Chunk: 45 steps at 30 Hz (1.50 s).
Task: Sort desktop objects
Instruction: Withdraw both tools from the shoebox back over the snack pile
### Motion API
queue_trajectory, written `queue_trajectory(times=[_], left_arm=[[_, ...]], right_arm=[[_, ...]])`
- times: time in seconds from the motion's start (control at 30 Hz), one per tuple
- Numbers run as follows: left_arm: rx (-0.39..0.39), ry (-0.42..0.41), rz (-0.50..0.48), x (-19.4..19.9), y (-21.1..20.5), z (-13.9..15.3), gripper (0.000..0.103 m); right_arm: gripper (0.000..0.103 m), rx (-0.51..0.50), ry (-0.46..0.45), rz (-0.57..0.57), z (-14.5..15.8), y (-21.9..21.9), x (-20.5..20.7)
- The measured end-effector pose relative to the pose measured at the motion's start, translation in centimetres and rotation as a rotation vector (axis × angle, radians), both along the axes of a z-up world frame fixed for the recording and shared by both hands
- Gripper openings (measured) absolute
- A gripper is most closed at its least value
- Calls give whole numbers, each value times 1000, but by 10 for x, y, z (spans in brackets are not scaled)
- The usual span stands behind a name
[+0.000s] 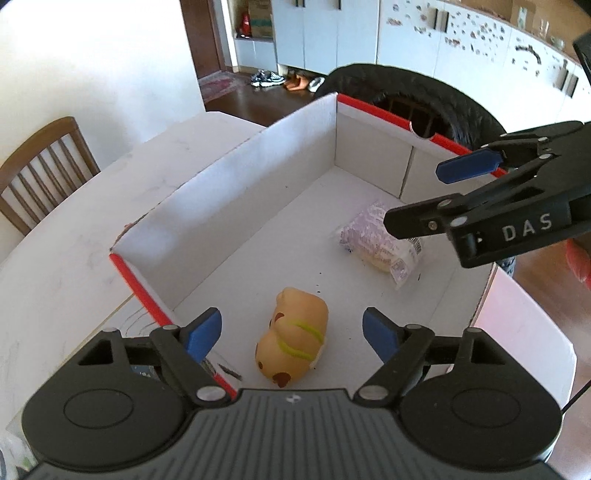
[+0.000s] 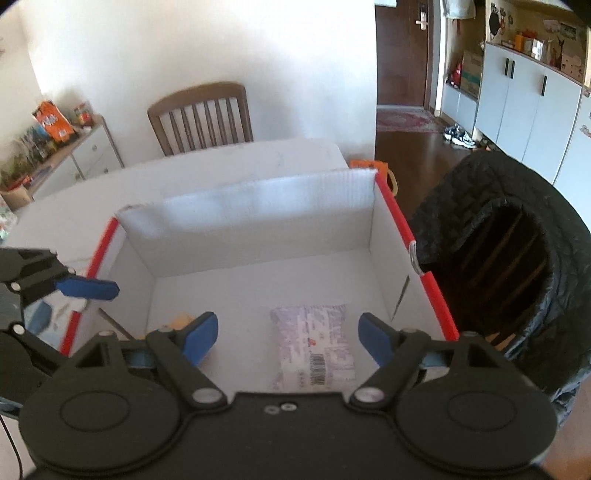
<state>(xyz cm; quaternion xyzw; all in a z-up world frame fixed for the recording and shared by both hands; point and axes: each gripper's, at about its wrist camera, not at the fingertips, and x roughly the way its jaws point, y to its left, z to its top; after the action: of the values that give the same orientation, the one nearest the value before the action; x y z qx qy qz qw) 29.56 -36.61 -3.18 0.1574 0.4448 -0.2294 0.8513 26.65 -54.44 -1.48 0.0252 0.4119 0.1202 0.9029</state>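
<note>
Both grippers, left [image 1: 291,334] and right [image 2: 286,336], hover wide-jawed, holding nothing.

White red-edged box [image 1: 236,206] holds a tan green-striped toy [image 1: 295,341] and lilac packet [image 2: 314,343].

Wooden chair [image 2: 201,114] stands behind the white table [image 2: 236,155], upper centre of right wrist view. Black jacket [image 2: 517,236] drapes over a second chair at right. Low cabinet [image 2: 74,155] at upper left carries an orange bag [image 2: 51,120]. Shoes [image 1: 266,78] lie on dark floor below grey cupboards [image 1: 325,33].
</note>
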Motion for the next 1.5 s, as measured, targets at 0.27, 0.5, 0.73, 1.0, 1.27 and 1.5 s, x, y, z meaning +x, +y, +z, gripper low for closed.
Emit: queue_trajectory(times=[0.27, 0.5, 0.73, 1.0, 1.27, 1.5], left_arm=[[-71, -53, 42, -13, 10, 11, 103], [-131, -101, 92, -25, 25, 24, 103], [-137, -190, 109, -54, 59, 40, 103], [-139, -267, 150, -92, 120, 51, 103], [-154, -315, 228, -129, 195, 56, 103], [-164, -341, 289, -158, 260, 53, 103]], right_arm=[[84, -1, -69, 1, 16, 6, -14], [85, -21, -100, -8, 22, 17, -28], [85, -36, -152, -6, 36, 45, -51], [85, -3, -201, -5, 47, 96, -72], [85, 9, -228, 50, 51, 162, -92], [86, 8, -218, 100, 43, 227, -109]])
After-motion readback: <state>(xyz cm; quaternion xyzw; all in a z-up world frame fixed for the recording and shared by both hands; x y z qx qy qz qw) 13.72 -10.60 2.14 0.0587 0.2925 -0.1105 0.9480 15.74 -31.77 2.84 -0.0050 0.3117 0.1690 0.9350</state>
